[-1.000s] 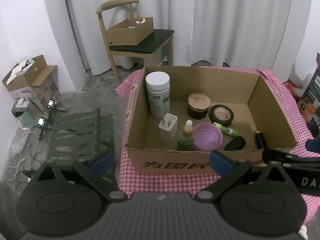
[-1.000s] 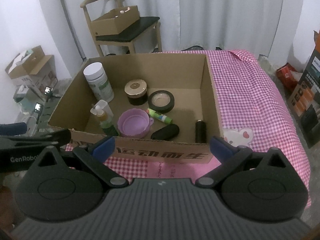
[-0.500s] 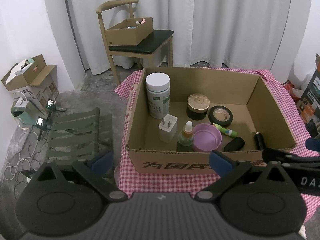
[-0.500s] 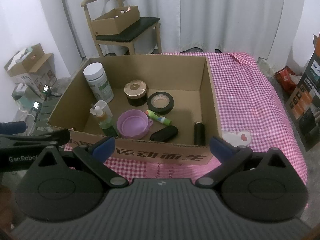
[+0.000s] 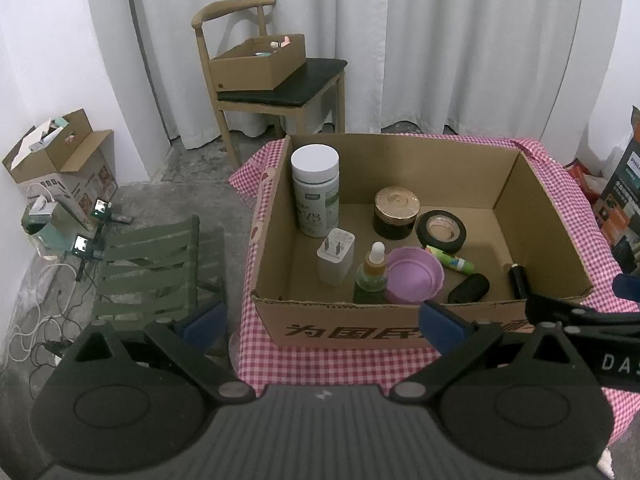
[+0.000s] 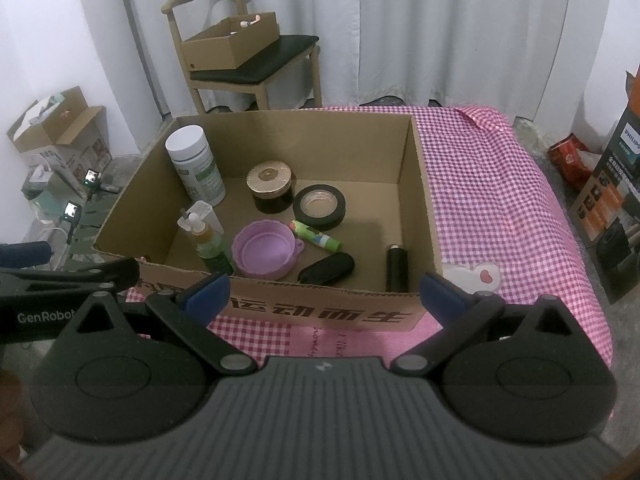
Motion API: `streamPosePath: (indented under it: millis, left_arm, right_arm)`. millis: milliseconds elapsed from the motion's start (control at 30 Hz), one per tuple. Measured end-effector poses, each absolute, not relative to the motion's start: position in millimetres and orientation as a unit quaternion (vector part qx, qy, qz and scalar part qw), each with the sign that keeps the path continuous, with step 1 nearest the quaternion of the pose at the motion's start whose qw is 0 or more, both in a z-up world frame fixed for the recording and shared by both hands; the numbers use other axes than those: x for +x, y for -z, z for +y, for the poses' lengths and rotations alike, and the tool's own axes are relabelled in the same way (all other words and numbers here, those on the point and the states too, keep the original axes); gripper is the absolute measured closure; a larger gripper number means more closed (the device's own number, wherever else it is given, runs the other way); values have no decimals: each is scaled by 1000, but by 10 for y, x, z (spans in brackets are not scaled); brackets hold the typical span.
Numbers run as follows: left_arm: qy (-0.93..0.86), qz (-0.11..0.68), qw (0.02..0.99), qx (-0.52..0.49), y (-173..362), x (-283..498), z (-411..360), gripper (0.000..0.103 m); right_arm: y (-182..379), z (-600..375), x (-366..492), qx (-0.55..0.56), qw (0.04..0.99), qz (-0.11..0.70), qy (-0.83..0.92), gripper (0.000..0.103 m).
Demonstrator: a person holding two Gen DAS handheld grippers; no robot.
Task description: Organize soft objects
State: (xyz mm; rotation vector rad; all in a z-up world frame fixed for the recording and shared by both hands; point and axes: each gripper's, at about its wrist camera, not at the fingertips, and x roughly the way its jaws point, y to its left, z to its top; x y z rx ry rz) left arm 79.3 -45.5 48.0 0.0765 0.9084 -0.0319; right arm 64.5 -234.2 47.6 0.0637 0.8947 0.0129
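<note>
An open cardboard box (image 5: 400, 328) (image 6: 424, 200) stands on a pink checked cloth (image 6: 488, 200). Inside lie a purple silicone bowl (image 5: 414, 275) (image 6: 264, 255), a white pill bottle (image 5: 316, 190) (image 6: 196, 170), a white charger plug (image 5: 335, 256), a green dropper bottle (image 5: 370, 280) (image 6: 210, 246), a dark jar with a gold lid (image 5: 396, 212) (image 6: 272, 186), a black tape roll (image 5: 441, 230) (image 6: 319, 205), a glue stick (image 5: 450, 259) (image 6: 316, 235), a black case (image 5: 469, 288) (image 6: 327, 269) and a black tube (image 5: 518, 280) (image 6: 396, 267). My left gripper (image 5: 320, 322) and right gripper (image 6: 324, 294) hover open before the box's near wall, both empty.
A wooden chair (image 5: 280, 80) (image 6: 248, 56) with a smaller cardboard box (image 5: 258, 64) on its seat stands by the white curtain. A green folding chair (image 5: 152, 264), cables and boxes (image 5: 60, 164) occupy the floor at left. A dark printed carton (image 6: 612, 208) stands at right.
Both views have pulled back and risen slightly, so the box sits a little farther away. Both grippers stay open; nothing in the box has moved.
</note>
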Motion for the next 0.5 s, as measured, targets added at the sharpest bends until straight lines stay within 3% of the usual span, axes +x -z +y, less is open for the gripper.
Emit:
streamPosePath:
  millis: [500]
  left_arm:
    - [17, 441, 897, 35, -487, 812, -446, 0]
  right_arm:
    - [-480, -2345, 645, 30, 901, 433, -5, 1]
